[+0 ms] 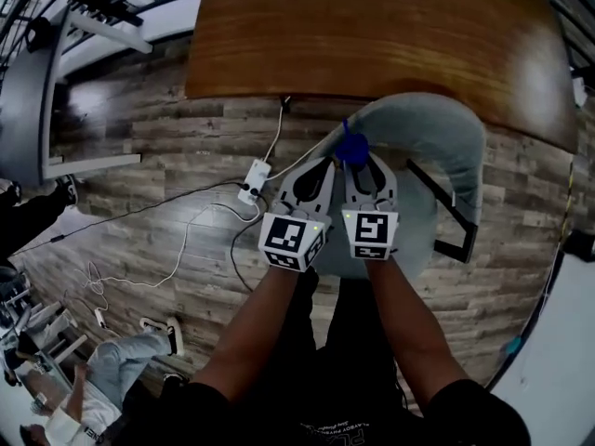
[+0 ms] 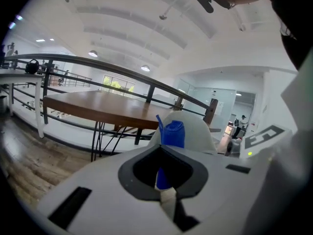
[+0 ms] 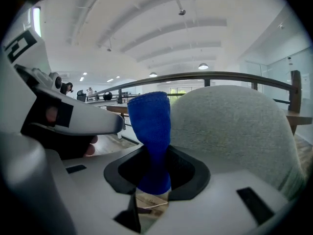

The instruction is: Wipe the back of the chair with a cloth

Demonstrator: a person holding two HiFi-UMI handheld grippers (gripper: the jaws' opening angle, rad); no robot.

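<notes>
A grey-green padded chair back (image 1: pixel 437 128) curves in front of me, just short of the wooden table (image 1: pixel 372 26). A blue cloth (image 1: pixel 350 147) is bunched at its left end. My left gripper (image 1: pixel 330 161) and right gripper (image 1: pixel 361 161) lie side by side, their tips meeting at the cloth. In the right gripper view the cloth (image 3: pixel 151 131) rises out of the shut right gripper (image 3: pixel 154 180), with the chair back (image 3: pixel 234 126) close on the right. In the left gripper view a blue strip (image 2: pixel 172 133) runs through the shut left gripper (image 2: pixel 164 180).
A white power strip (image 1: pixel 254 179) and its cables lie on the wood floor left of the chair. A black chair frame bar (image 1: pixel 446 212) crosses beside the seat. A metal railing (image 2: pixel 98 67) runs behind the table. A person's legs (image 1: pixel 121 360) show at lower left.
</notes>
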